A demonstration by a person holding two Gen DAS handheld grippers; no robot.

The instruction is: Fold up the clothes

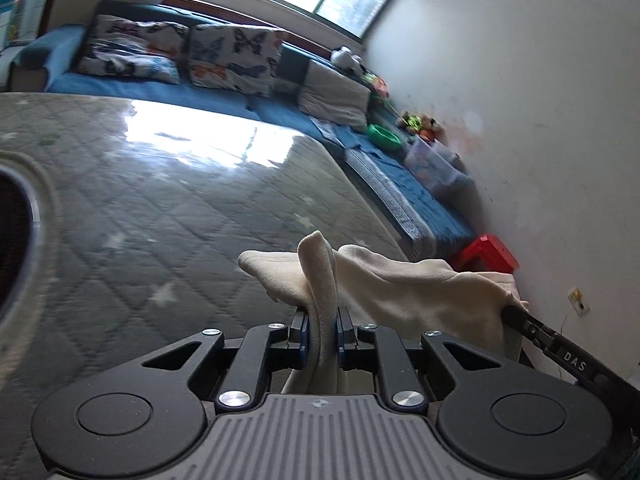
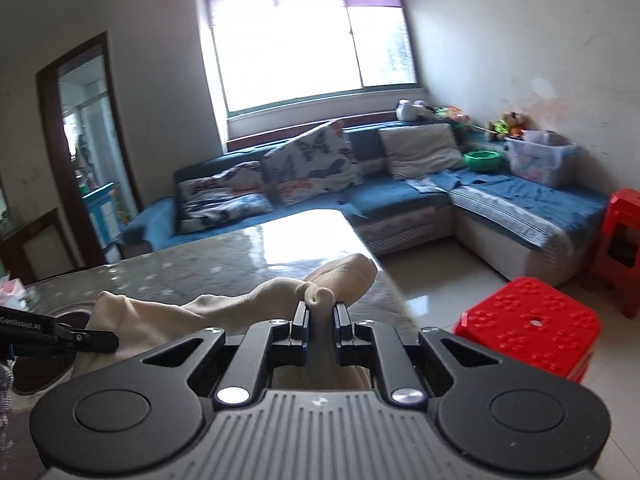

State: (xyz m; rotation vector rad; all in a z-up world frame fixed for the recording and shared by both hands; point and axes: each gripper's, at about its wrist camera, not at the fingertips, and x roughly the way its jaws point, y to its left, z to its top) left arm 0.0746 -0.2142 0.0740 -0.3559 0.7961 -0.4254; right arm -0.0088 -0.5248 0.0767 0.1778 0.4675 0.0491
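Your left gripper (image 1: 322,328) was clamped tight on a bunched fold of the cream garment (image 1: 400,284), which hung above the quilted table (image 1: 160,200) at 12 o'clock. Your right gripper (image 2: 321,322) pinched another fold of it just as narrowly. On the blue sofa (image 2: 400,200), at 2 o'clock, a clear storage bin (image 2: 538,160) held indistinct colourful items; the green bowl (image 2: 482,159) beside it looked empty.

surface: quilted star-print table (image 1: 160,200) | on it: cream garment (image 2: 224,308), partly lifted
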